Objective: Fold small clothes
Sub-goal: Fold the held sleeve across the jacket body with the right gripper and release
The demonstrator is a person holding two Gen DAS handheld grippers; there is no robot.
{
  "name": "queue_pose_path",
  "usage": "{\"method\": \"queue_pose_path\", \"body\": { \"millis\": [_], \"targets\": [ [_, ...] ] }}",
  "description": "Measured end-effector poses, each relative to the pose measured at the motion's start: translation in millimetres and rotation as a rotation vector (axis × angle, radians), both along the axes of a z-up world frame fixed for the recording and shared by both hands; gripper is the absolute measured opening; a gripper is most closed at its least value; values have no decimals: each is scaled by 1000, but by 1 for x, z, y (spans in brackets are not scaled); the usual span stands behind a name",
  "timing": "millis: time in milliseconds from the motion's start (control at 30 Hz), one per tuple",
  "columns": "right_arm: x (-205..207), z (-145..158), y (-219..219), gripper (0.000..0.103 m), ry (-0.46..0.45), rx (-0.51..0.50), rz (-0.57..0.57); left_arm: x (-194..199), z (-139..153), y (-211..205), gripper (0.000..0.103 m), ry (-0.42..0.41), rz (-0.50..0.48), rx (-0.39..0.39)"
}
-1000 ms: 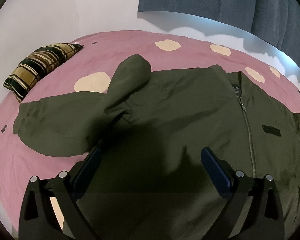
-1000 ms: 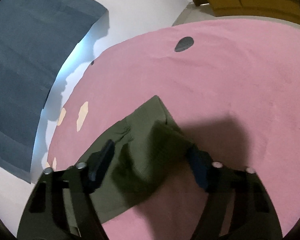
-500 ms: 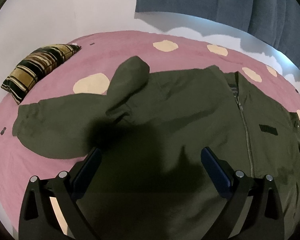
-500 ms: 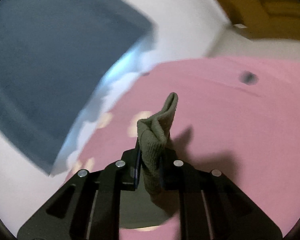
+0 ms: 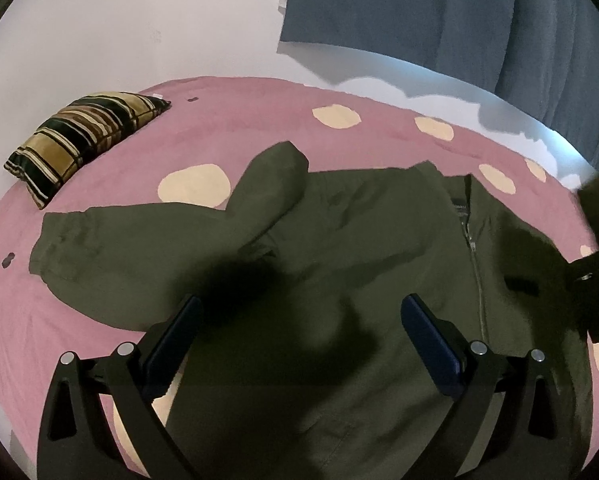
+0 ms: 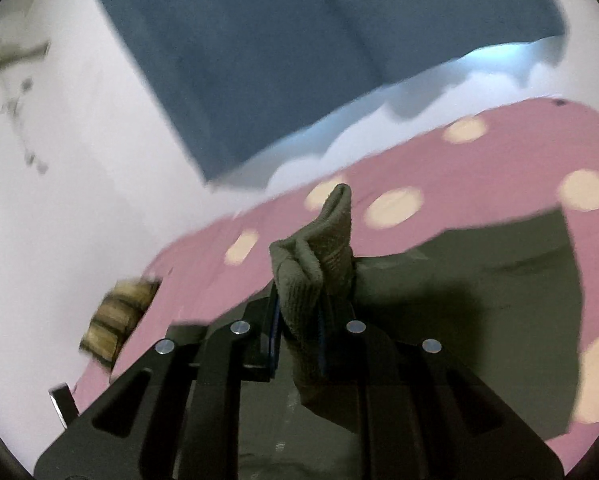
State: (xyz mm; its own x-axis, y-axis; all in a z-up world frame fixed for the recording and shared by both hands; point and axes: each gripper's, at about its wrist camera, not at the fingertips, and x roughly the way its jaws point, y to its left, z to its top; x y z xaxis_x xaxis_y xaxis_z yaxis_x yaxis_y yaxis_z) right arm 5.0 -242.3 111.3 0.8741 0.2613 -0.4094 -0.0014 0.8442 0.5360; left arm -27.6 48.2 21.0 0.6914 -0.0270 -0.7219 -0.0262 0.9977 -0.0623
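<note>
between the right claw fingers a ribbed cuff of the olive jacket is sitting pinched tight, sticking up above the pads. left claw is hovering spread wide over the jacket front, gripping nothing. jacket is lying zipper-up on the pink spotted bed, one sleeve stretching toward the striped pillow. blue curtain is hanging on the wall behind.

striped pillow far corner, bedspread around jacket bare

Each black tool has blue pads, silver screws.
</note>
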Motion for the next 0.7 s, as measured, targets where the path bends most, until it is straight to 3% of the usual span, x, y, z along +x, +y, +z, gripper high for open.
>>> {"method": "queue_pose_path", "body": {
  "millis": [233, 433, 467, 567, 700],
  "targets": [
    [65, -48, 105, 13, 154, -51, 196, 0, 5, 6, 99, -6, 7, -21],
    [64, -90, 158, 15, 252, -117, 260, 1, 4, 6, 99, 1, 2, -33],
    [64, -96, 161, 17, 264, -108, 273, 1, 3, 6, 99, 2, -1, -31],
    [57, -112, 159, 43, 316, -27, 351, 1, 0, 5, 99, 12, -6, -28],
    [32, -98, 138, 53, 278, 8, 406, 2, -4, 2, 99, 24, -13, -23]
  ]
}}
